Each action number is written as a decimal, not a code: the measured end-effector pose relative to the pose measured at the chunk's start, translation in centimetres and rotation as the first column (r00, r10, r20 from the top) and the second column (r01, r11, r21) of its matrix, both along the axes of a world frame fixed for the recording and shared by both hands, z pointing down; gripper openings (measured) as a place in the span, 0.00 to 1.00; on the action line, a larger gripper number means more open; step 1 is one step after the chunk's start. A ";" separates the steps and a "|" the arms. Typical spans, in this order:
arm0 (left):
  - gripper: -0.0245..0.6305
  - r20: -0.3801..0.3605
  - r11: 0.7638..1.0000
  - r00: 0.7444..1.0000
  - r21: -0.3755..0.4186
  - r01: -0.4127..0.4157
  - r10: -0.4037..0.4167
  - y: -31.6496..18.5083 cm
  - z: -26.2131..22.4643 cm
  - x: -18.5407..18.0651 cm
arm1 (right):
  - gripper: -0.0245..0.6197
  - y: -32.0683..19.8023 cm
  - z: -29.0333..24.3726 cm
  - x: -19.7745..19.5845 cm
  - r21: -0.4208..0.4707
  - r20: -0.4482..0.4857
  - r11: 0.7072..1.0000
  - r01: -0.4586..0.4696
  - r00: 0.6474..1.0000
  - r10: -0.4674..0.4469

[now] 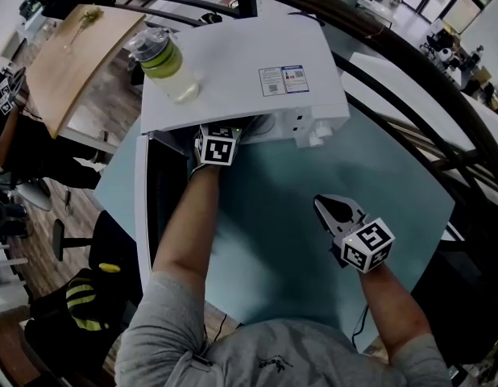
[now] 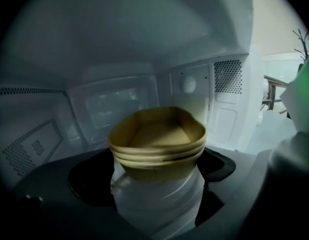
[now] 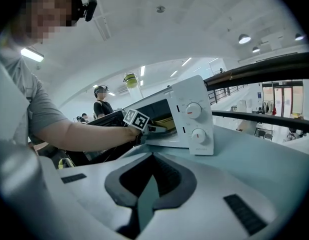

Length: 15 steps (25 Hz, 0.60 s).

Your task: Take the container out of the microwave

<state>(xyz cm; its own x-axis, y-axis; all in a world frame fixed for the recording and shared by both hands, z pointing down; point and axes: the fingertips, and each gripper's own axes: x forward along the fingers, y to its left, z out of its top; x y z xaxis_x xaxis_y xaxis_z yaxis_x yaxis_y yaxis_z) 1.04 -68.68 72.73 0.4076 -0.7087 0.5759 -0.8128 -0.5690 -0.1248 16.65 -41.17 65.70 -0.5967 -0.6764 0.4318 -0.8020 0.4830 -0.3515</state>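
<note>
The white microwave (image 1: 257,71) stands on the teal table (image 1: 313,168) with its door (image 1: 144,208) swung open to the left. My left gripper (image 1: 221,139) reaches into the cavity, its tips hidden in the head view. In the left gripper view a tan paper container (image 2: 157,139) sits right between the jaws; my left gripper (image 2: 157,199) is shut on its near wall, and the rim looks squeezed. My right gripper (image 1: 334,212) hovers over the table to the right, shut and holding nothing. In the right gripper view my right gripper (image 3: 144,204) faces the microwave (image 3: 194,116), with the container (image 3: 167,123) just visible inside.
A clear bottle with a green band (image 1: 164,59) stands on the microwave's top left corner. A dark railing (image 1: 394,79) runs behind the table. A wooden table (image 1: 68,55) and office chairs (image 1: 80,297) stand at the left. A person (image 3: 100,104) stands far behind.
</note>
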 end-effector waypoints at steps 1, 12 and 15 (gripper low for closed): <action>0.86 0.001 1.000 1.000 0.011 -0.004 0.004 0.2 -0.5 0.1 | 0.07 0.2 -0.2 0.0 0.003 -0.002 1.000 0.000 1.000 0.000; 0.85 -0.009 0.997 0.999 0.064 -0.038 0.039 4.3 -3.7 -0.1 | 0.07 3.7 -3.2 -0.2 0.037 -0.030 0.999 0.000 1.000 0.001; 0.85 -0.028 0.995 0.999 0.096 -0.040 0.043 5.4 -4.8 0.0 | 0.07 4.8 -4.0 0.0 0.049 -0.041 0.999 -0.001 0.999 0.003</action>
<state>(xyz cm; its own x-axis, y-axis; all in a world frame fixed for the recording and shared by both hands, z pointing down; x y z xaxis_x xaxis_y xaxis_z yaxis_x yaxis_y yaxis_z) 1.00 -63.23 67.90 0.4539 -0.7420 0.4934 -0.7929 -0.5889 -0.1562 16.60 -36.34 61.73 -0.5782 -0.6984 0.4219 -0.8159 0.4977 -0.2943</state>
